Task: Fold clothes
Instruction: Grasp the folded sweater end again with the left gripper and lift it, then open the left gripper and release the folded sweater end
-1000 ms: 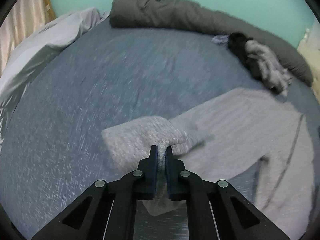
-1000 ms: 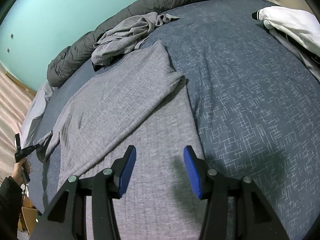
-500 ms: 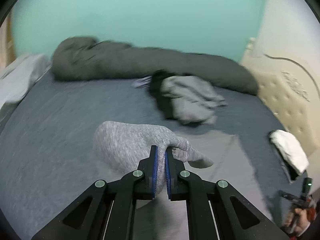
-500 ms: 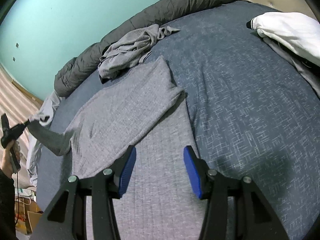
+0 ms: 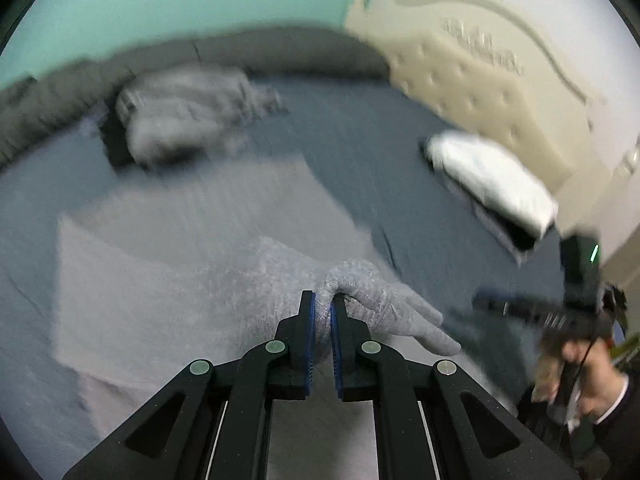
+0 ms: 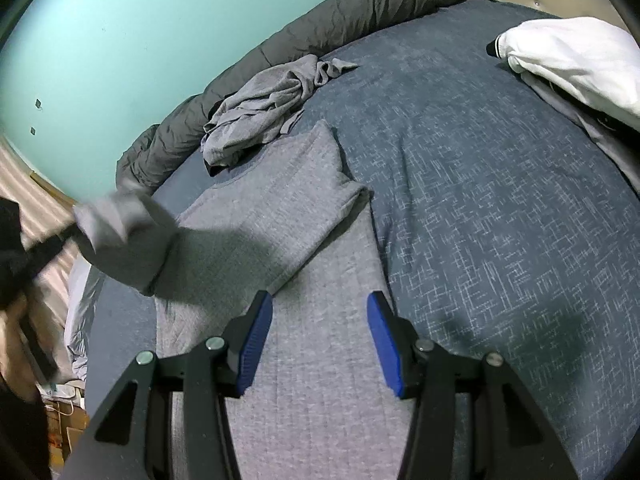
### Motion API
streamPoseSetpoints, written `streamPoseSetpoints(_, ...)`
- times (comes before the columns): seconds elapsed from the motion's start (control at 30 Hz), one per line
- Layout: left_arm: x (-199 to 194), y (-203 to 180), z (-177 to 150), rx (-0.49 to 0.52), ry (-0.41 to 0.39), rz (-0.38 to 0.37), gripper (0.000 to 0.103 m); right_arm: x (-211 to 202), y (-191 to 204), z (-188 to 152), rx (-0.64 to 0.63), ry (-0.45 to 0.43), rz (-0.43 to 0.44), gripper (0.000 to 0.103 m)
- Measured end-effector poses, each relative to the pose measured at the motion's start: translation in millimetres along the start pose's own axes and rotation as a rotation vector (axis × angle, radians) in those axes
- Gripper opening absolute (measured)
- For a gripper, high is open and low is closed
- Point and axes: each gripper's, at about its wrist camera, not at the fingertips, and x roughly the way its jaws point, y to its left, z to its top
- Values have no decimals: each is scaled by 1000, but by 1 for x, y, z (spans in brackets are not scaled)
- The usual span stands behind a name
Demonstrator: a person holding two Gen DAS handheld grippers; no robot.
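A grey knit sweater (image 6: 280, 216) lies spread on the blue bed, one sleeve folded across its body. My left gripper (image 5: 323, 300) is shut on the cuff of the other sleeve (image 5: 372, 300), held up over the sweater body (image 5: 192, 248). From the right wrist view that lifted sleeve (image 6: 120, 232) hangs blurred at the left above the garment. My right gripper (image 6: 320, 336) is open just above the sweater's lower part, with nothing between its fingers. It also shows at the right edge of the left wrist view as the right gripper (image 5: 520, 308), held by a hand (image 5: 588, 376).
A crumpled grey garment (image 6: 264, 108) lies at the far side against a rolled dark grey duvet (image 6: 320, 24). A white folded pile (image 6: 572, 56) sits at the right by the beige padded headboard (image 5: 480, 92). The blue sheet (image 6: 500, 208) stretches right of the sweater.
My left gripper has lifted the sleeve off the bed and swung it right, across the sweater toward the right gripper. The right gripper has stayed open in place.
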Motion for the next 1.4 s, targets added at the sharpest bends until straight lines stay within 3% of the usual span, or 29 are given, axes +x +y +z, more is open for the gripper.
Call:
streamPoseSetpoints(0.13, 52, 2, -41, -28, 142, -9, 13, 14, -3, -3, 14, 51, -15, 50)
streamPoseSetpoints(0.23, 53, 11, -61, -56, 153, -13, 20, 28, -2, -5, 10, 96, -33, 50)
streamPoseSetpoints(0.3, 40, 21, -67, -88, 134, -13, 42, 37, -1, -7, 6, 121, -44, 50)
streamPoseSetpoints(0.33, 33, 27, -70, -104, 125, -12, 46, 43, -1, -8, 4, 136, -54, 50)
streamPoseSetpoints(0.43, 21, 40, -76, -131, 107, -7, 47, 59, 3, -13, 1, 168, -65, 59)
streamPoseSetpoints(0.6, -1, 68, -91, -191, 83, 38, 47, 84, 20, -24, -38, 233, -45, 60)
streamPoseSetpoints(0.83, -32, 120, -115, -343, 39, 95, 47, 118, 34, -40, -108, 313, -94, 61)
streamPoseSetpoints(1.0, -49, 152, -128, -399, 23, 156, 47, 123, 49, -53, -188, 338, -116, 61)
streamPoseSetpoints(1.03, -51, 156, -129, -401, 23, 165, 47, 124, 51, -55, -203, 344, -122, 57)
streamPoseSetpoints(1.17, -57, 170, -132, -410, 22, 201, 47, 121, 52, -60, -213, 344, -104, 13)
streamPoseSetpoints(1.23, -60, 178, -133, -414, 22, 219, 47, 112, 54, -60, -235, 326, -92, 4)
streamPoseSetpoints(1.4, -69, 196, -138, -424, 21, 263, 47, 72, 50, -49, -233, 237, -66, 3)
